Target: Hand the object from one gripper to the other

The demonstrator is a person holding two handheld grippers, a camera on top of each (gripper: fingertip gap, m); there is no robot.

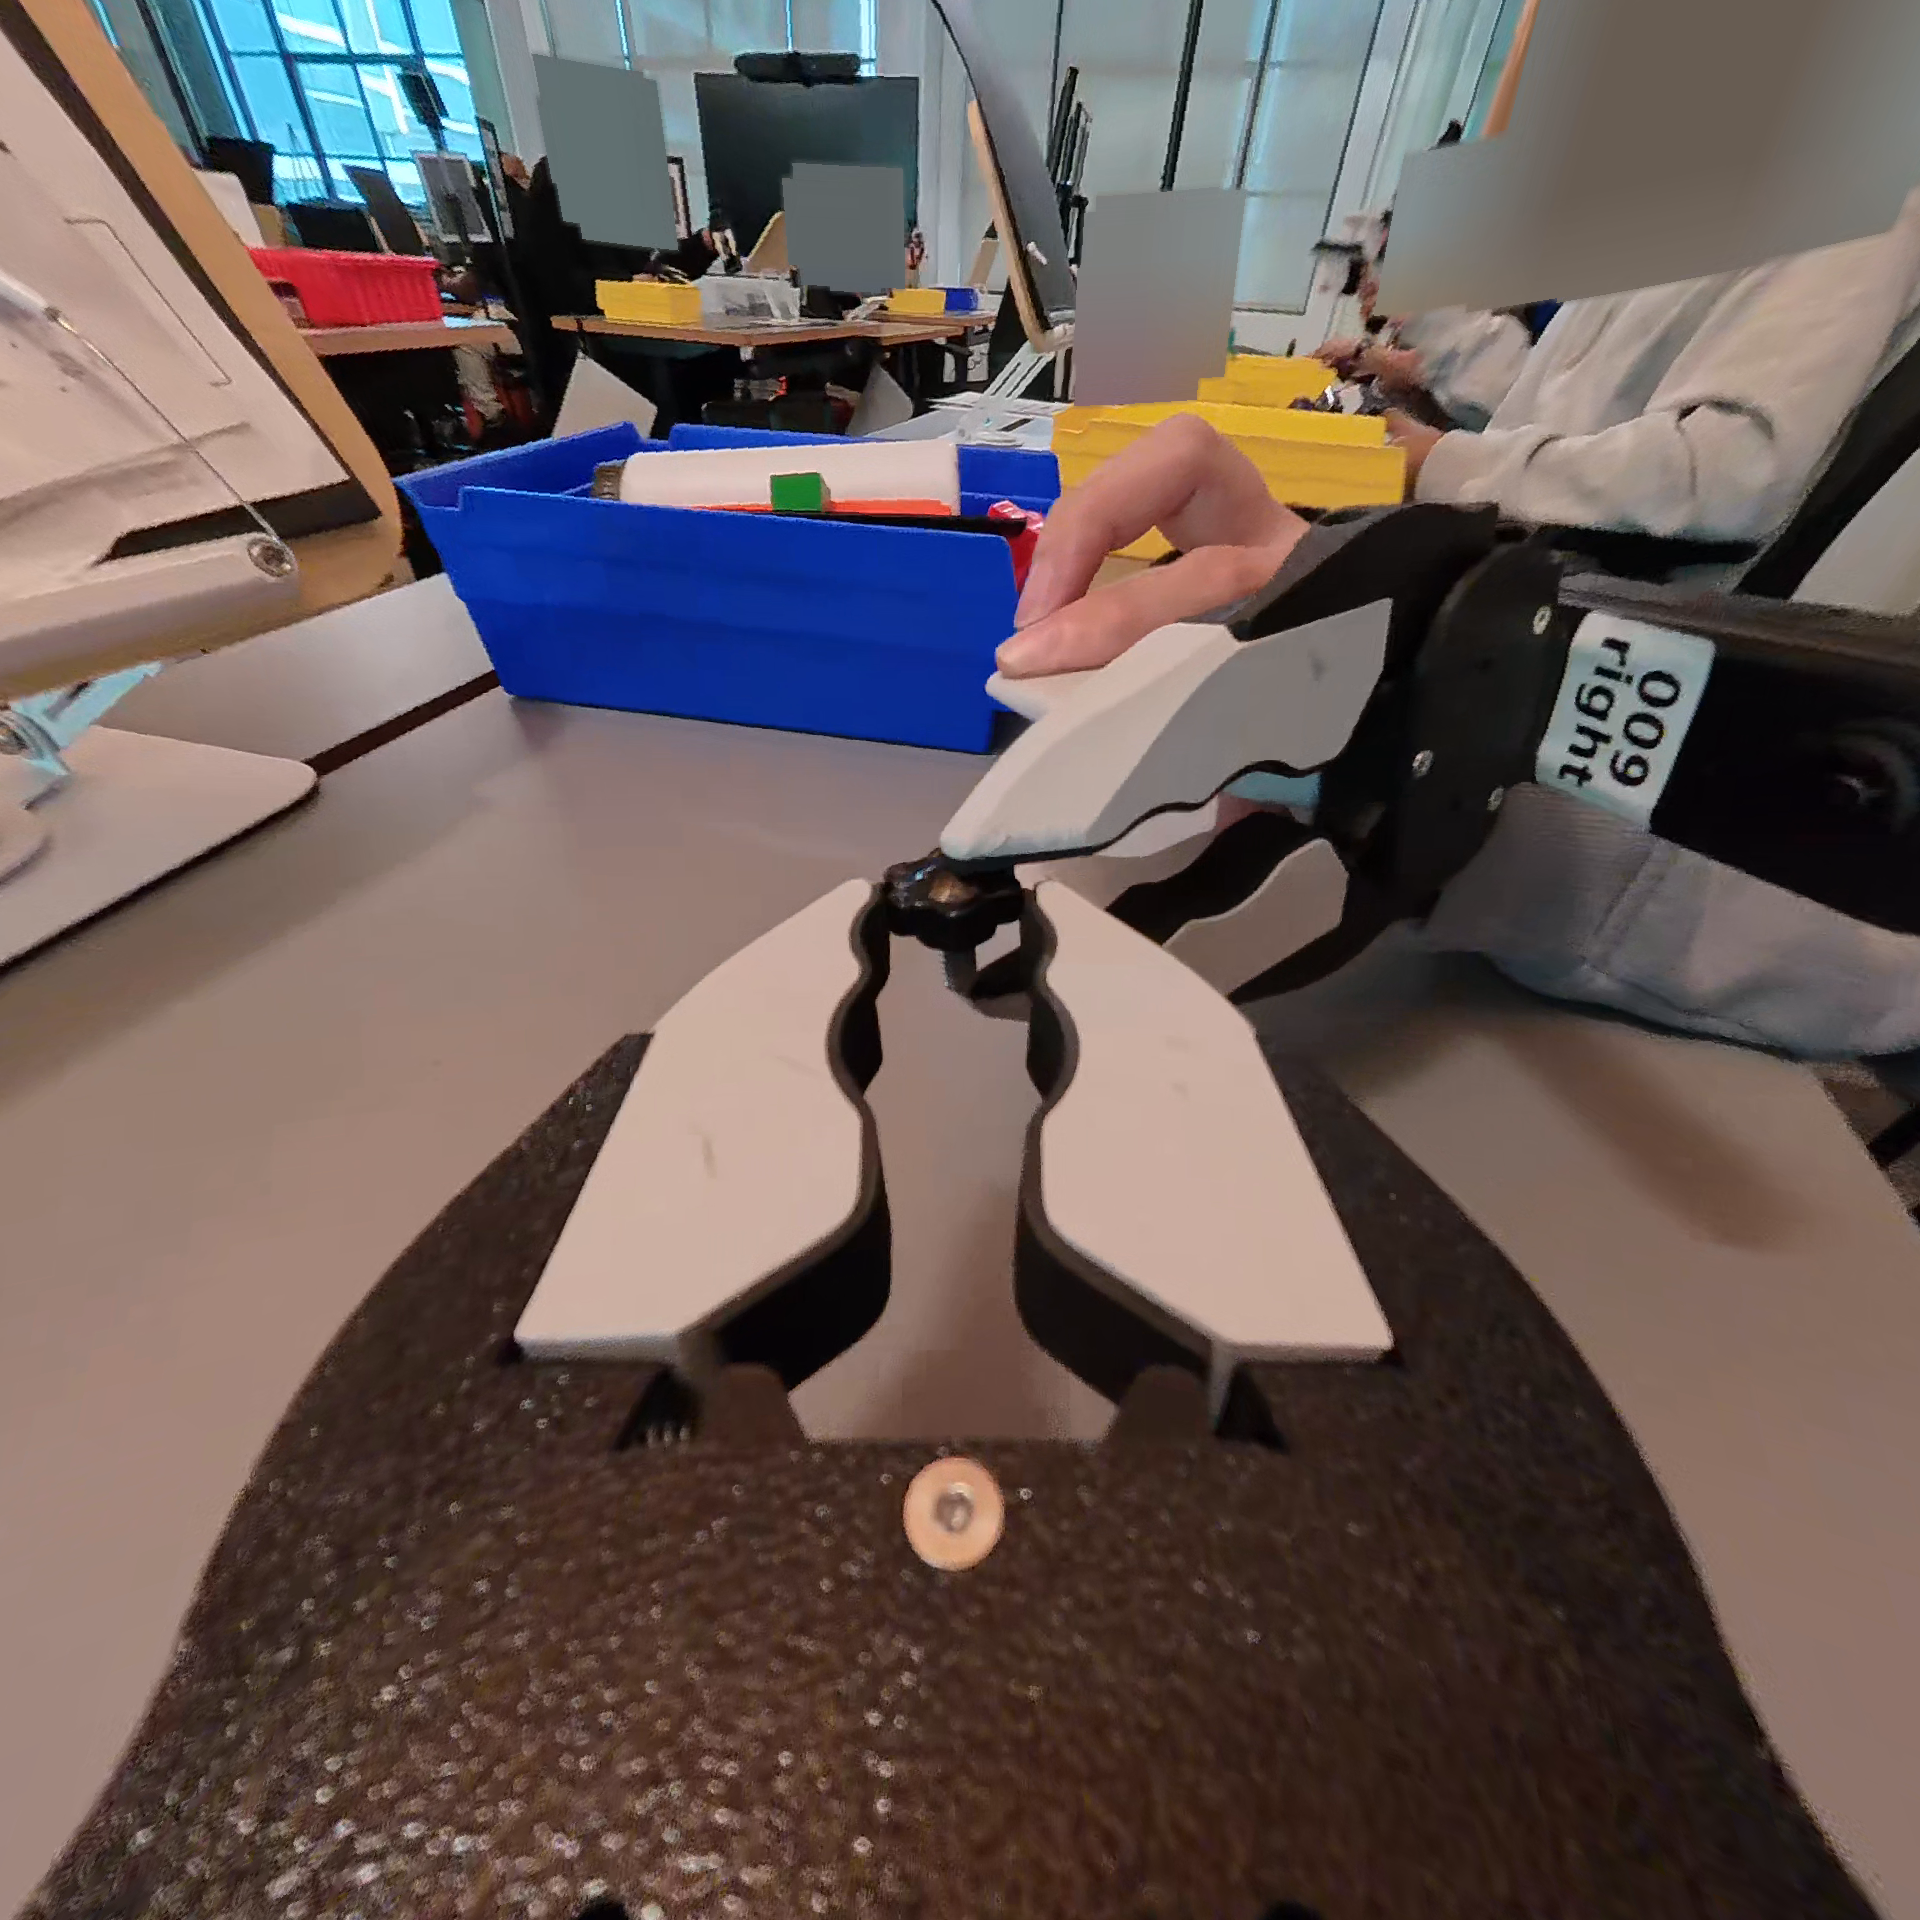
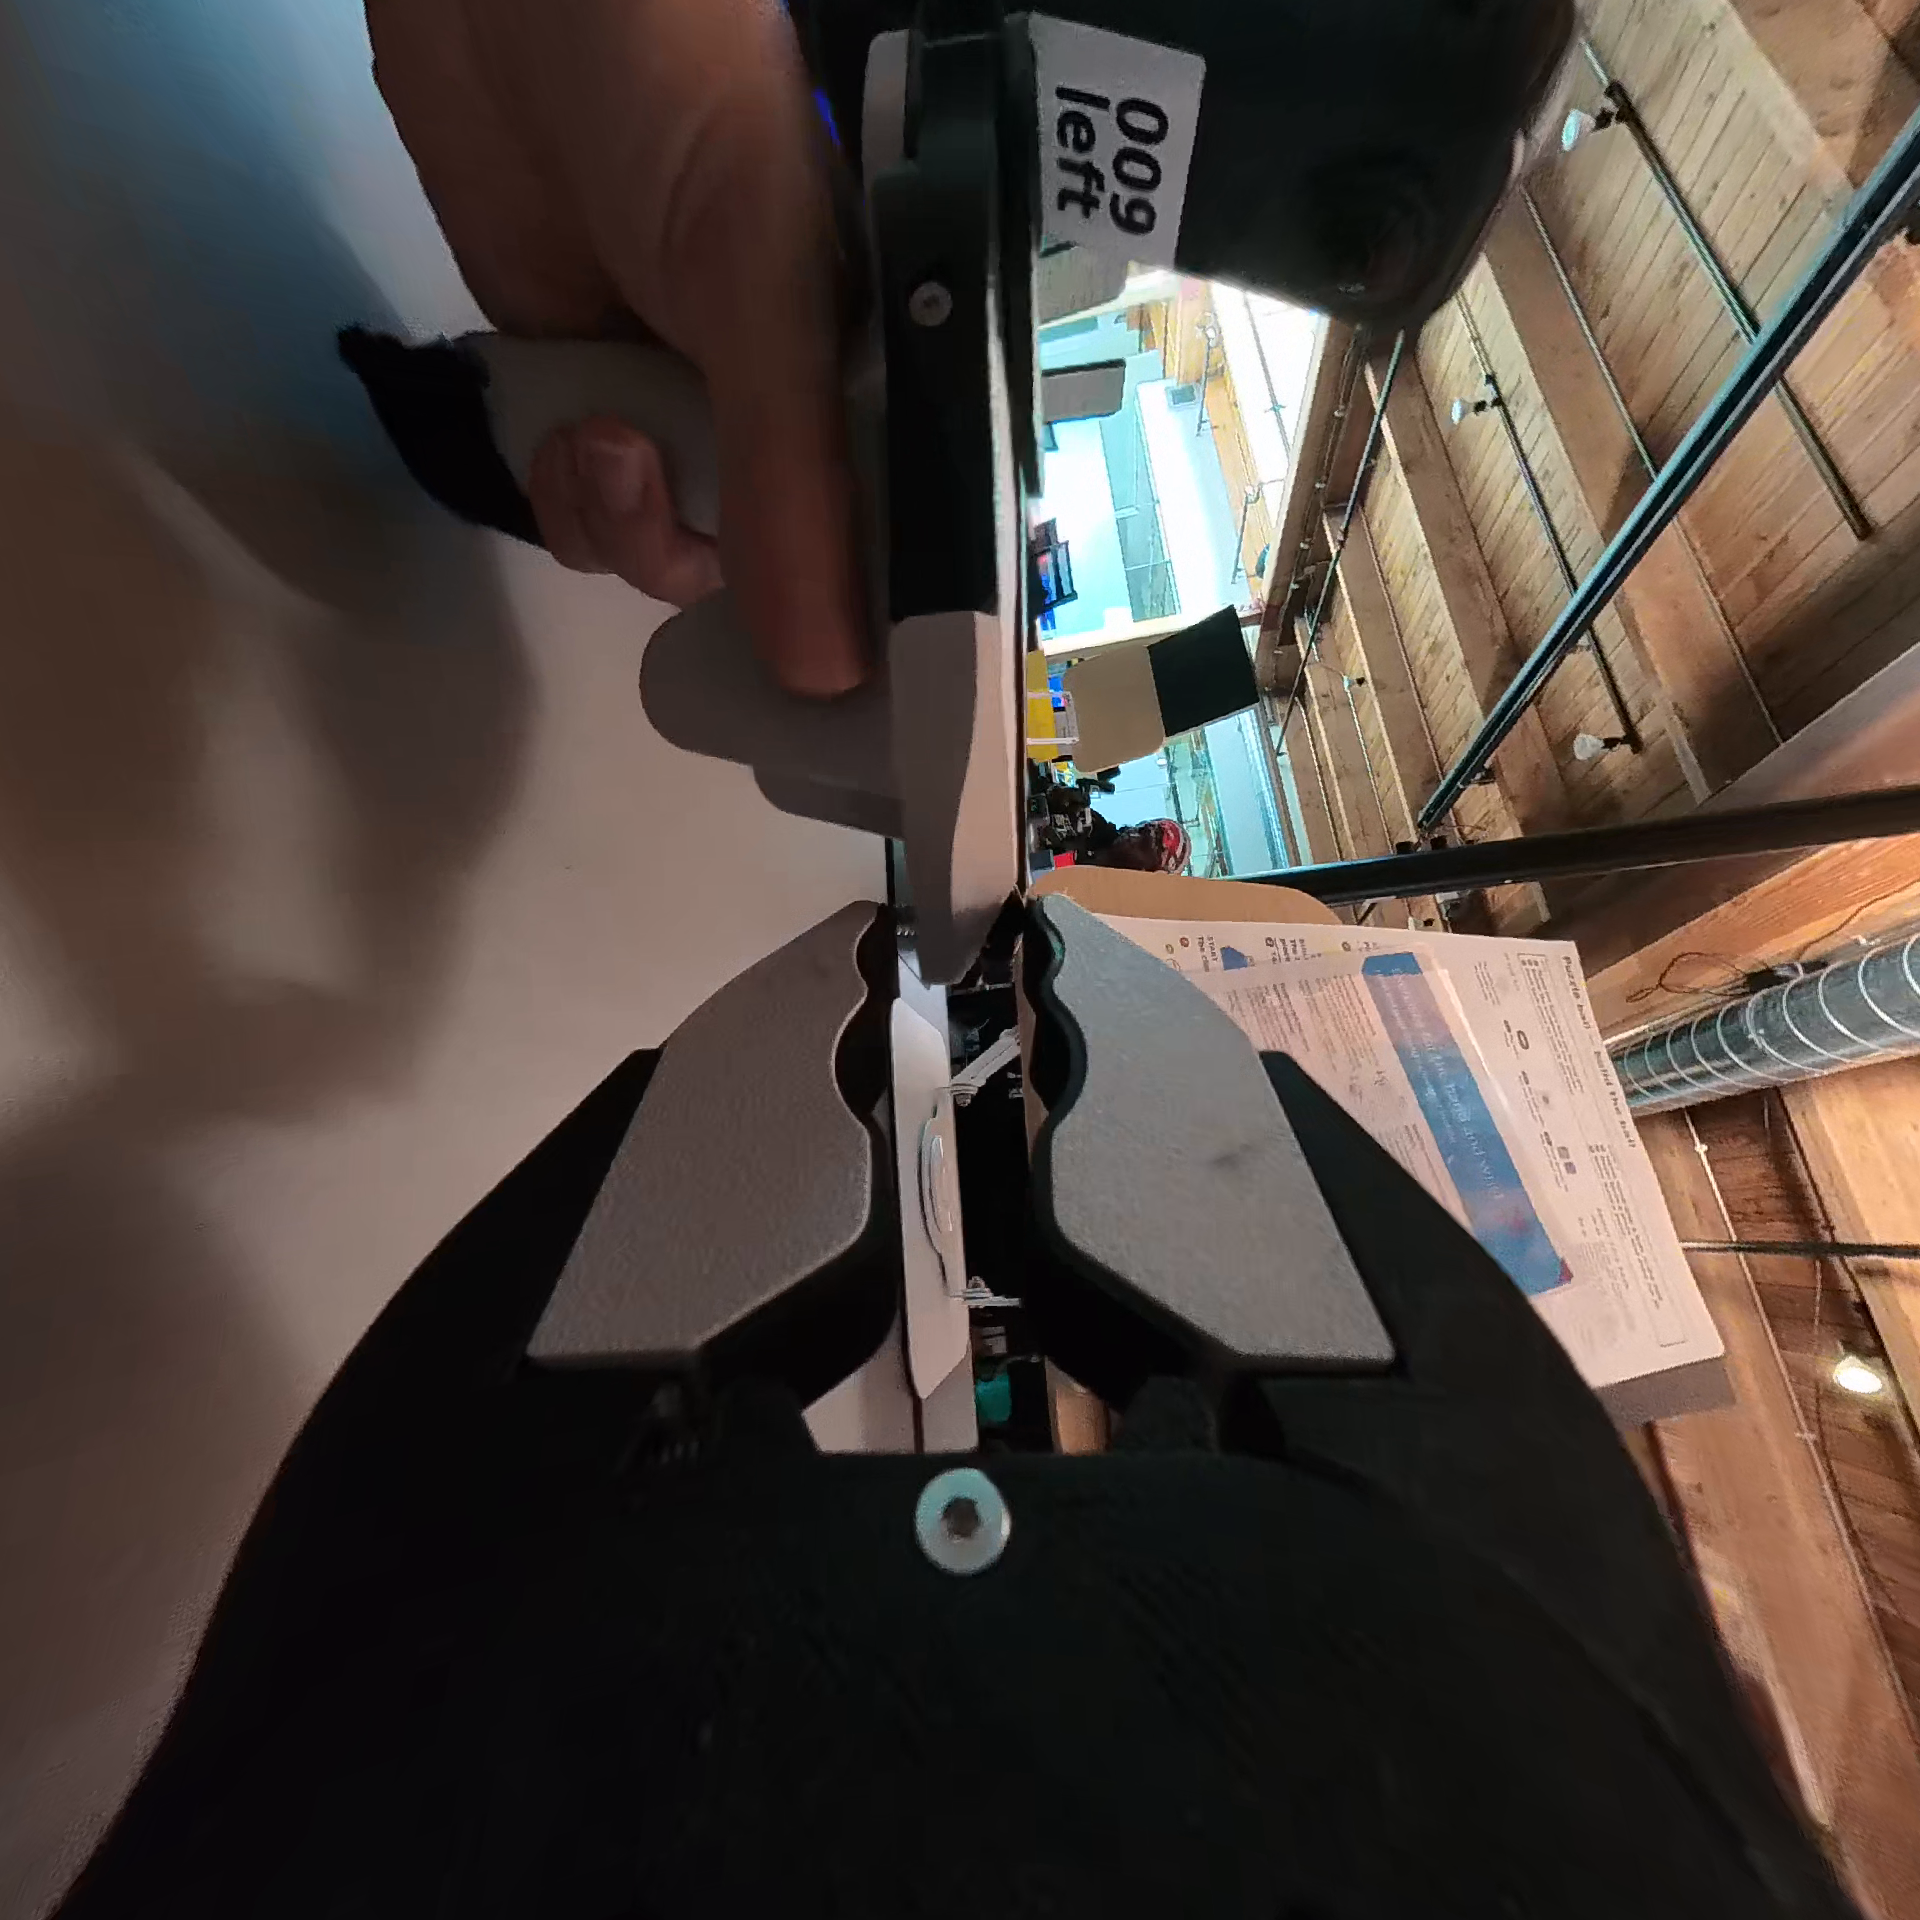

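A small black star knob with a threaded screw (image 1: 928, 906) hangs just above the grey table (image 1: 468, 987). My left gripper (image 1: 951, 896) is shut on the knob, one fingertip on each side. My right gripper (image 1: 977, 920) reaches in from the right, rolled on its side. Its upper white fingertip (image 1: 987, 831) rests on the knob's top and its lower black finger sits under the screw end. In the right wrist view my right gripper (image 2: 956, 914) has narrow jaws. A finger of the left gripper (image 2: 951, 831) stands between them and hides the knob.
A blue bin (image 1: 727, 623) holding a white roll and small coloured parts stands behind the grippers. Yellow trays (image 1: 1226, 436) lie at the back right. A white stand base (image 1: 156, 790) sits at the left. A person's hand (image 1: 1122, 561) holds the right gripper.
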